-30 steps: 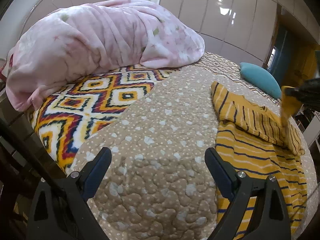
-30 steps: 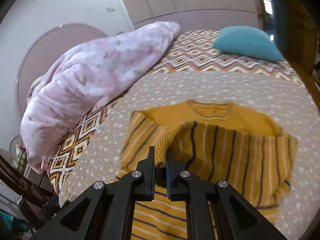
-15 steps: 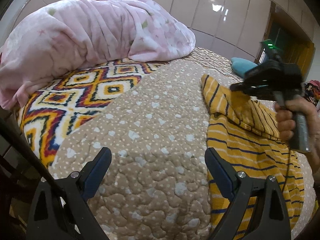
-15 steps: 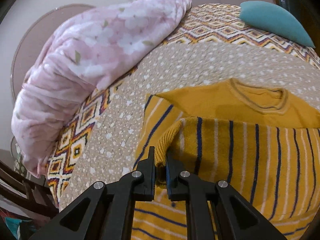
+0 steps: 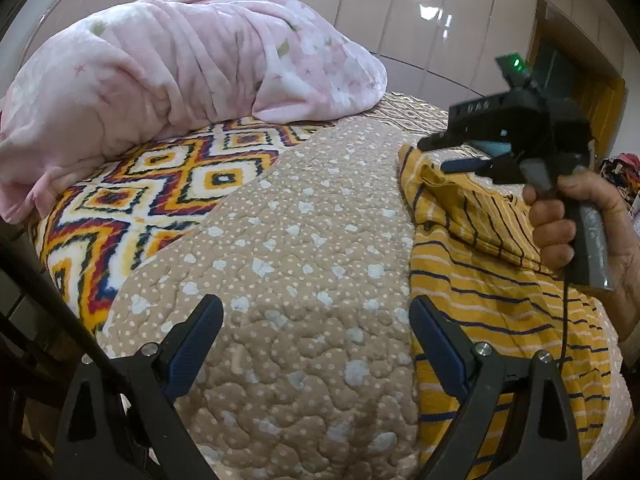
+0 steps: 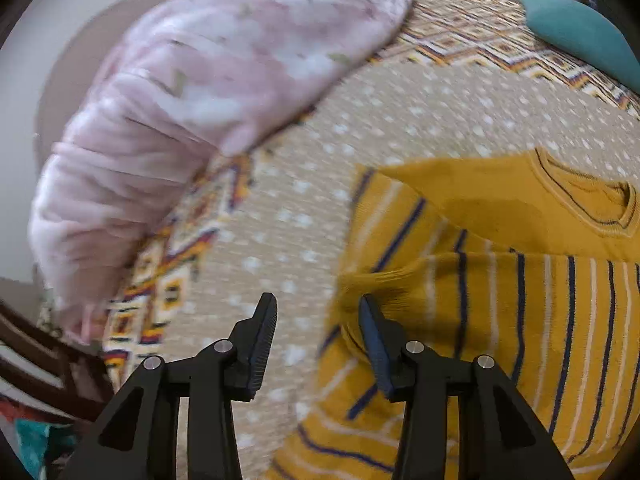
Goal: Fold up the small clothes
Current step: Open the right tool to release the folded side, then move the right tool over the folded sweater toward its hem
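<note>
A mustard-yellow striped sweater (image 6: 500, 300) lies on the beige dotted quilt (image 6: 260, 240), one sleeve folded across its body. The sleeve's ribbed cuff (image 6: 372, 284) rests just beyond my right gripper's right finger. My right gripper (image 6: 318, 312) has its jaws opening, and only quilt shows between them. In the left wrist view the sweater (image 5: 480, 280) lies at the right, with the right gripper (image 5: 436, 156) held by a hand (image 5: 560, 224) above its upper edge. My left gripper (image 5: 316, 320) hovers open over bare quilt (image 5: 300, 240), to the left of the sweater.
A bunched pink floral blanket (image 5: 180, 72) lies at the bed's far left on a zigzag-patterned bedspread (image 5: 160, 184). A teal pillow (image 6: 580, 32) sits at the far right. Glossy wardrobe doors (image 5: 420, 16) stand behind. Dark wooden furniture (image 6: 40, 360) borders the bed's left edge.
My right gripper carried the sleeve cuff across the sweater and down, then opened and let it go; the cuff now lies on the sweater. My left gripper stayed put, open.
</note>
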Tool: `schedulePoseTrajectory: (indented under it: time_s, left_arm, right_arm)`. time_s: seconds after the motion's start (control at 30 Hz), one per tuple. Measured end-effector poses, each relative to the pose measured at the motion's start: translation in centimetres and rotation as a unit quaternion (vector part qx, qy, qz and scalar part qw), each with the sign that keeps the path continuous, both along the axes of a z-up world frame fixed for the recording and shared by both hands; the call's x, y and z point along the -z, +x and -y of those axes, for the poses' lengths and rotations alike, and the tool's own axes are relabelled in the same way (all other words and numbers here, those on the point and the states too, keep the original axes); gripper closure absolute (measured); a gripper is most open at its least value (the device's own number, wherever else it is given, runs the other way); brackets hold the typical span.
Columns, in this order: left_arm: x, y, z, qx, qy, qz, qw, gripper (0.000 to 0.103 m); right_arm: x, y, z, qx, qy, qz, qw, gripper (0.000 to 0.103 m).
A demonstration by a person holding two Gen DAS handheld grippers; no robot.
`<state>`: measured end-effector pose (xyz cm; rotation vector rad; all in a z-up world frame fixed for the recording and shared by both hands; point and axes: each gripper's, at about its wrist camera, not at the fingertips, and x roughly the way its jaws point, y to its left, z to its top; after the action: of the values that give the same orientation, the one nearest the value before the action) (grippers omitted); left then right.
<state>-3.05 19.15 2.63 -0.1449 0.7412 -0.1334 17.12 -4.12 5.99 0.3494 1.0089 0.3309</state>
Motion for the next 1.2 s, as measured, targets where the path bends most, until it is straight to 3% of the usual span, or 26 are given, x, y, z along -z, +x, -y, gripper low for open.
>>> schedulePoseTrajectory:
  time_s: [0.17,0.33,0.53,0.63,0.8,0.9,1.03,1.13,1.2]
  left_arm:
    - [-0.6,-0.6,0.9,0.016,-0.003,0.008,0.9998,0.01]
    - [-1.0,-0.7,2.0,0.047,-0.018,0.019,0.9986,0.005]
    - [-2.0,1.7,4.6,0.087,-0.054,-0.014,0.9946,0.005]
    - [-3.3,3.7,6.8,0.106,-0.058,-0.012,0.9926,0.005]
    - [-4.6,8.6,12.6,0.153,-0.028,0.0,0.9878,0.005]
    - [-3.5,11.8,16.1,0.188,0.011,-0.001,0.9821,0.005]
    - [-0.3,15.8,17.7,0.174,0.067,-0.027,0.982,0.005]
    - [1.8,17.7,16.1,0.148,0.072,-0.059,0.9847,0.005]
    - [2.9,18.8,14.1,0.129,0.052,-0.084,0.9866,0.005]
  right_arm:
    - [-1.2,-1.8,1.3,0.021,-0.018,0.017,0.999,0.056]
    - [0.7,-2.9,4.7,0.06,-0.061,-0.004,0.996,0.056]
    - [4.2,-4.4,12.9,0.132,-0.028,-0.047,0.99,0.056]
    - [5.0,-6.0,16.5,0.159,0.002,-0.045,0.986,0.056]
    - [5.0,-7.8,21.2,0.196,0.029,-0.03,0.98,0.057]
    - [5.3,-8.1,22.4,0.201,0.042,-0.028,0.978,0.057]
    - [5.7,-8.1,22.4,0.19,0.042,-0.021,0.981,0.058]
    - [6.0,-8.3,22.3,0.186,0.04,-0.015,0.982,0.058]
    - [6.2,-8.3,22.5,0.186,0.047,-0.012,0.981,0.058]
